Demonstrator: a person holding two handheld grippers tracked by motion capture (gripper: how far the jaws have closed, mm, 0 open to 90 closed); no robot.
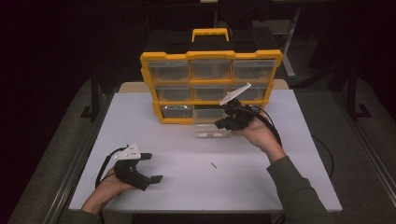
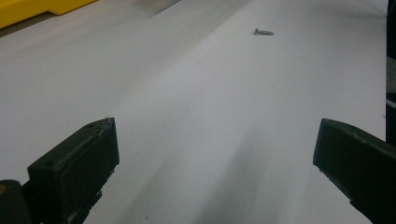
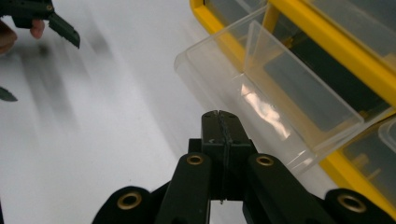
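1. Clear plastic, the drawer [image 3: 280,116] stands pulled partway out of the bottom row of the yellow organiser [image 1: 211,70], middle column, its front end resting on the counter [image 1: 187,158]; in the high view it shows at [image 1: 211,129].
2. The right claw [image 3: 219,116] sits just beside the drawer's near front corner. Its jaws are pressed flat together with nothing between them; whether the tips touch the plastic is hard to judge from here.
3. In the high view the right claw [image 1: 218,124] lies at the drawer's right front edge, the hand under it palm up.
4. A small dark screw [image 1: 213,165] lies alone on the white counter, well apart from the drawer and between the two hands; the left gripper view has it far ahead [image 2: 264,31].
5. The left claw [image 1: 153,167] rests low near the counter's near-left part, jaws wide apart and holding nothing, pointing toward the screw.
6. The organiser's other clear drawers sit pushed in, under a yellow carry handle [image 1: 210,33].
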